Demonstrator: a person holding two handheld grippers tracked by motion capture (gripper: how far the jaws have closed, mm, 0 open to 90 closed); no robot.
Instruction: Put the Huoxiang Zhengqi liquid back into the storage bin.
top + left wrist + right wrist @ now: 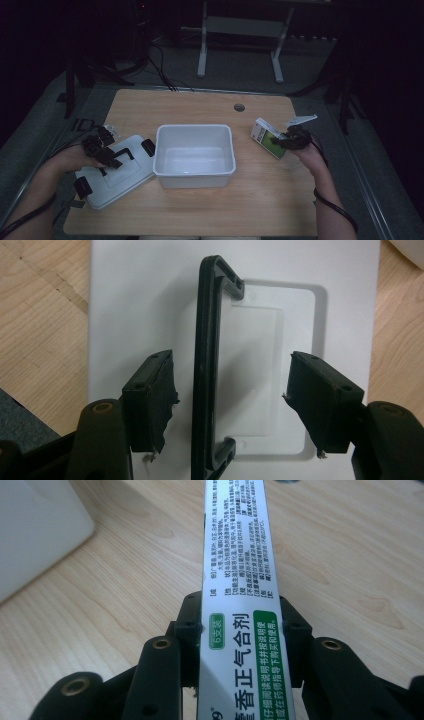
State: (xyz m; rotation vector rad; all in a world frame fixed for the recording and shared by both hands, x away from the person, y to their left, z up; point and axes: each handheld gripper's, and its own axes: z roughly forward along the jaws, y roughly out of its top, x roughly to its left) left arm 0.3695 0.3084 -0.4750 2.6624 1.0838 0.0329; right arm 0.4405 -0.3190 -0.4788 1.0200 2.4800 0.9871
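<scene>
Dim room, so bear with me; in the high view my right gripper sits right of centre, clamped on a green-and-white medicine box that lies on the wooden worktop, just right of the white tub; the right gripper view makes it clear, both fingers press on the long sides of the box, printed face up with Chinese text running away toward the top of the frame; a corner of the tub shows at the upper left there.

My left gripper is over at the left of the high view, hovering above the white lid that lies flat on the worktop beside the tub, touching or nearly touching its left wall, hard to say in this light; the lid has black clips at its ends.

In the left gripper view the fingers are spread apart with the lid's black handle standing between them, nearer the left-hand one; neither pad touches it, so that side is released; the handle runs top to bottom through the frame over a shallow rectangular recess in the lid, with bare wood at both edges.
</scene>
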